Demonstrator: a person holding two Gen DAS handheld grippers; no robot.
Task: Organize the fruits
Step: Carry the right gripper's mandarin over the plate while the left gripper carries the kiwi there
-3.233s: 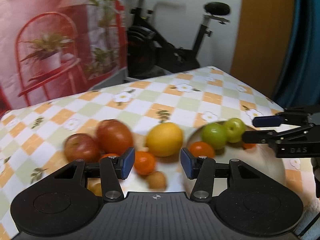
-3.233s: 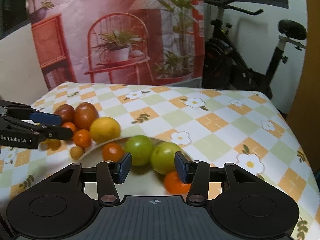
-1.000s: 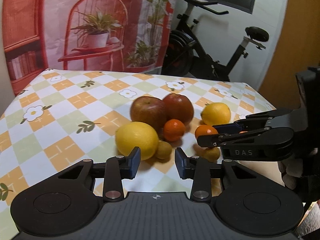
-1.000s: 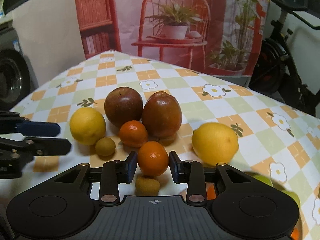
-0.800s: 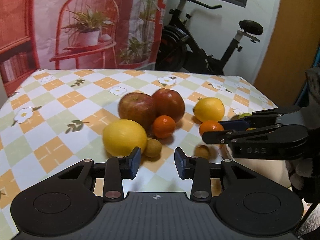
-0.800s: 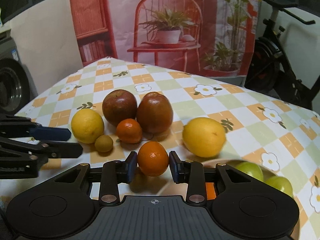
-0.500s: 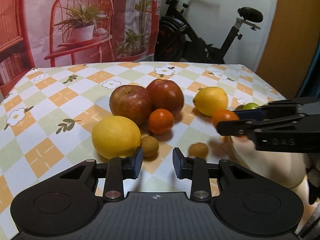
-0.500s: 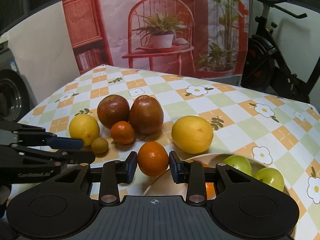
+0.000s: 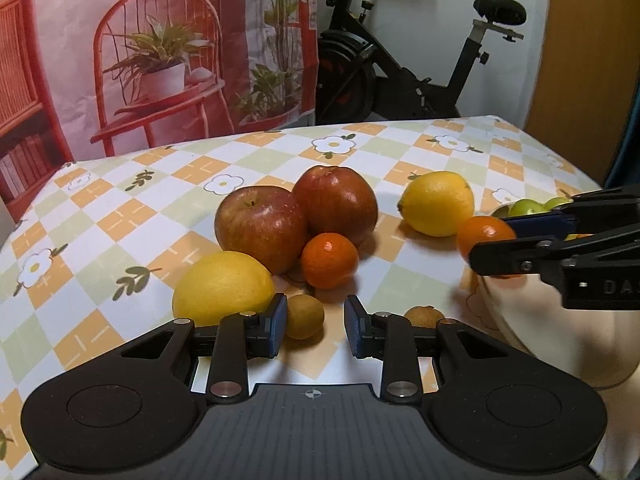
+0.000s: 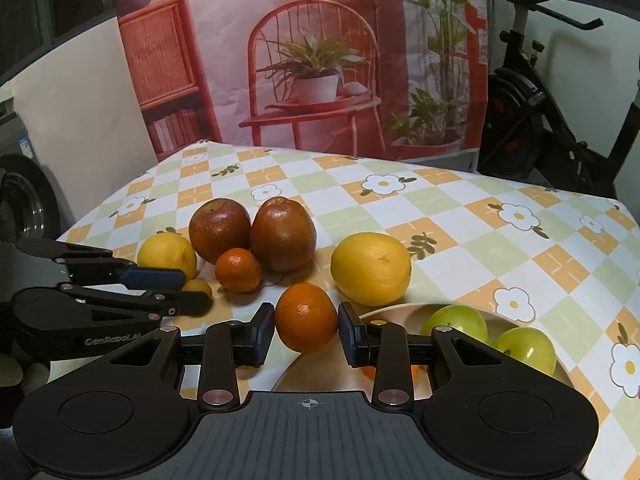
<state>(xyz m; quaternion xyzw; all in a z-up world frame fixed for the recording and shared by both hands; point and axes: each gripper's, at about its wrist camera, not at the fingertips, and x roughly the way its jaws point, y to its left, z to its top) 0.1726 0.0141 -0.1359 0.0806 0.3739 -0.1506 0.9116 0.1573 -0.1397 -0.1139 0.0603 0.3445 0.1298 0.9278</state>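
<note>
The right gripper [image 10: 306, 330], clamped on a small orange [image 10: 306, 317], had carried it off the checked worktop [image 10: 460, 216] and away from the loose pile, so that it now hung at the near rim of the pale bowl [image 10: 400, 308], where 2 green fruits [image 10: 460, 322] already lay. By my reading, that orange was nearly sorted and only a release over the bowl remained. The left gripper [image 9: 316, 322] had narrowed to a small gap, nothing between its pads, and had dropped toward a small brown fruit [image 9: 304, 316] just beside its left finger, likely the next pick. On the worktop remained 2 red apples [image 9: 260, 228], 2 yellow citrus [image 9: 222, 290], another orange [image 9: 329, 260] and a second brown fruit [image 9: 424, 316]. The pile sat tight, fruit touching fruit, so room around the brown one was scant on its left; the worktop's far half lay open, well clear of the edges.
</note>
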